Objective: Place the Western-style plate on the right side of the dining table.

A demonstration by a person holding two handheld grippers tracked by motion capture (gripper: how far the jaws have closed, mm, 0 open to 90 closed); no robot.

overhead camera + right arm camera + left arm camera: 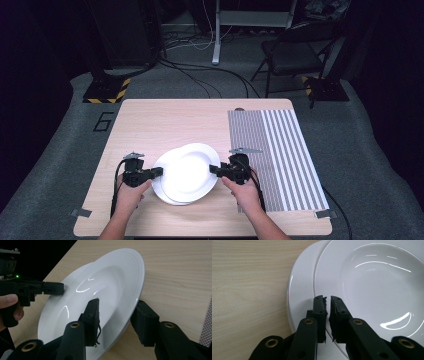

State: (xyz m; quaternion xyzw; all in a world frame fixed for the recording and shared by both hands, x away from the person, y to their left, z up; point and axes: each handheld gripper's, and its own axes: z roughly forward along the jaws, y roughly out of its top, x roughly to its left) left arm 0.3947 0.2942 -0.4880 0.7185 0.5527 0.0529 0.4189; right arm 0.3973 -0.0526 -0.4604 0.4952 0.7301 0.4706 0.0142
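Note:
Two white plates lie stacked and offset near the table's front edge. The upper plate [192, 167] [374, 290] [107, 277] rests on the lower plate [160, 182] [300, 290], which pokes out to the left. My left gripper [159, 172] [328, 300] is shut on the upper plate's left rim, and it appears again across the plate in the right gripper view [61, 288]. On the other side, my right gripper [212, 169] [116, 310] is open. Its jaws straddle the upper plate's right rim, one over the plate and one outside the edge.
The wooden table [165, 120] carries a grey-and-white striped mat [280, 150] along its right side, close to my right hand. Beyond the table stand a folding chair [295, 50] and a stand base with yellow-black tape [107, 90], with cables on the floor.

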